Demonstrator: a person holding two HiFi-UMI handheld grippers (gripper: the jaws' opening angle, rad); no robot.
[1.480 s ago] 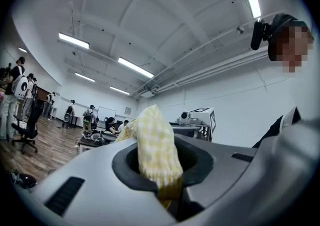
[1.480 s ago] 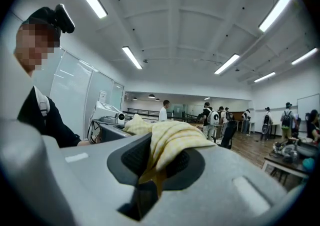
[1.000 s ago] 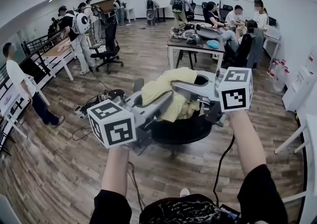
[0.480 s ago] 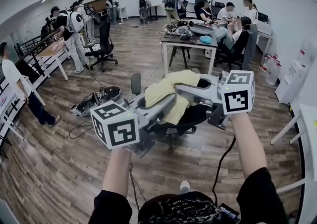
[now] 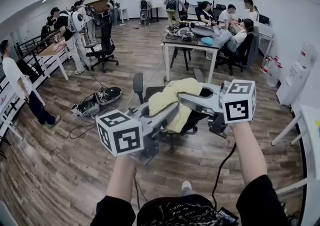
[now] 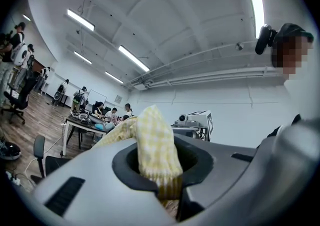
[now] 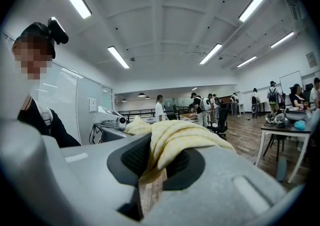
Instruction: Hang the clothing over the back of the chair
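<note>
A pale yellow checked piece of clothing (image 5: 172, 101) hangs bunched in the air between my two grippers. In the head view my left gripper (image 5: 171, 110) reaches in from the lower left and is shut on one end of it. My right gripper (image 5: 183, 98) comes in from the right and is shut on the other end. The left gripper view shows the cloth (image 6: 152, 140) pinched between the dark pads (image 6: 131, 172). The right gripper view shows the fabric (image 7: 175, 140) draped over the pads and caught in the jaws. A black office chair (image 5: 196, 117) stands just beyond and below the cloth, mostly hidden by it.
A cluttered table (image 5: 187, 44) with seated people stands behind the chair. Another black chair (image 5: 105, 50) is at the back left. A bag with cables (image 5: 97, 102) lies on the wooden floor to the left. White desks (image 5: 50, 60) line the left wall, white furniture (image 5: 300, 120) the right.
Both grippers have moved together with the clothing held between them, sinking a little. More of the chair's armrests now shows behind the cloth. Neither grip has changed.
</note>
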